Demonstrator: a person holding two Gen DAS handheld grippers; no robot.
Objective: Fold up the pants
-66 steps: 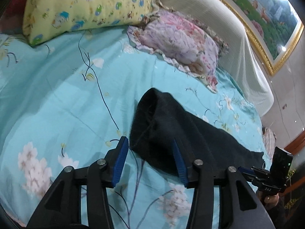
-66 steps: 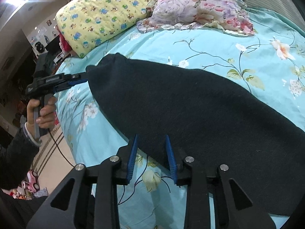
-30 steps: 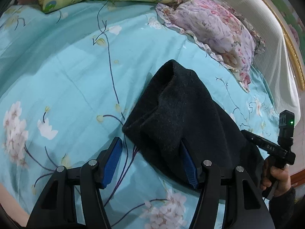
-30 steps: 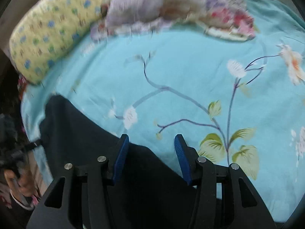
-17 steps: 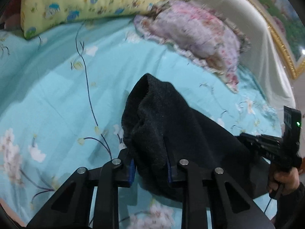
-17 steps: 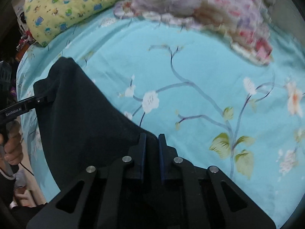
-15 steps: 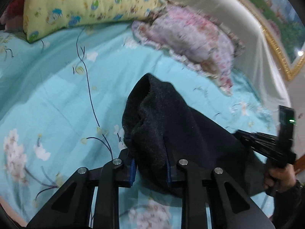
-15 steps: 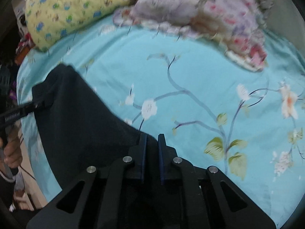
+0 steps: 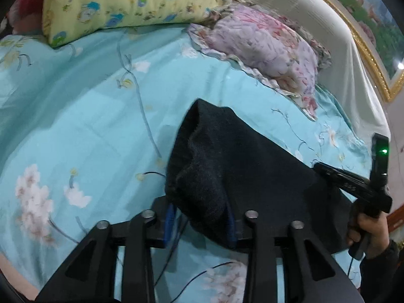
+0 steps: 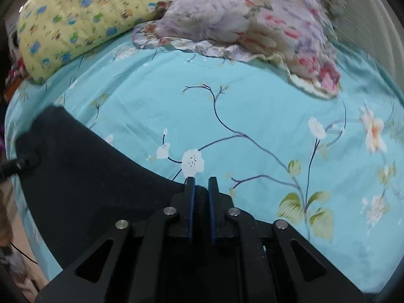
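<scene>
A turquoise bedsheet (image 9: 83,116) printed with white blossoms and dark branching stems covers the bed. At its head lies a yellow pillow (image 9: 131,2) patterned with small blue and green cartoon figures. Just beside it rests a pink and lilac floral pillow (image 9: 262,48) with a frilled edge. Behind them runs a cream padded headboard (image 9: 325,35), and above that a gold-framed picture (image 9: 373,25).

1. pants (image 9: 242,166): plain black, fuzzy knit.
2. bedsheet (image 10: 252,116): turquoise, with white and peach blossoms, green leaves and dark thin branches.
3. yellow pillow (image 9: 131,0): pale yellow with blue and green cartoon figures.
4. floral pillow (image 10: 252,20): lilac and pink flowers, cream frill.
5. gripper pads (image 10: 192,202): blue on black frames.
</scene>
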